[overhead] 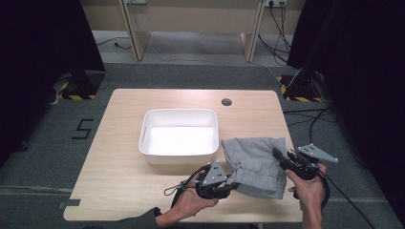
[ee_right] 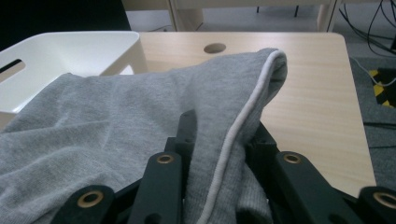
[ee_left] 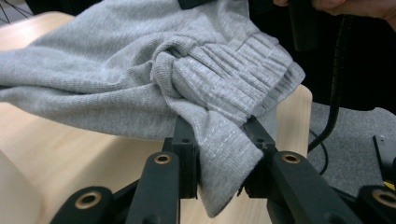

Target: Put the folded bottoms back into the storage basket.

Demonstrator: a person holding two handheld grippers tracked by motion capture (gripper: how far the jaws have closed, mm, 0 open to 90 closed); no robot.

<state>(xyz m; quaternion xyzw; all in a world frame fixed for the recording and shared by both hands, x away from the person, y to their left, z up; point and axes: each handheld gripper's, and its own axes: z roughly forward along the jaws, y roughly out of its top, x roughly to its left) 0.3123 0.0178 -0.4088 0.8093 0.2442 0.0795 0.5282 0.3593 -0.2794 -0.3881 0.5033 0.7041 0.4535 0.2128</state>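
Note:
A grey knit garment (overhead: 255,162) with a ribbed waistband lies on the wooden table (overhead: 119,157), right of a white tub (overhead: 179,136). My left gripper (overhead: 232,185) is at the garment's near left corner, shut on the ribbed hem (ee_left: 219,154). My right gripper (overhead: 278,155) is at the garment's right side, shut on a fold with a pale seam (ee_right: 224,158). Both hands hold the cloth slightly lifted off the tabletop.
The white tub (ee_right: 56,56) is empty and sits at the table's middle. A round cable hole (overhead: 226,101) is behind it. Cables (overhead: 310,119) run on the floor to the right. Bare tabletop lies to the left of the tub.

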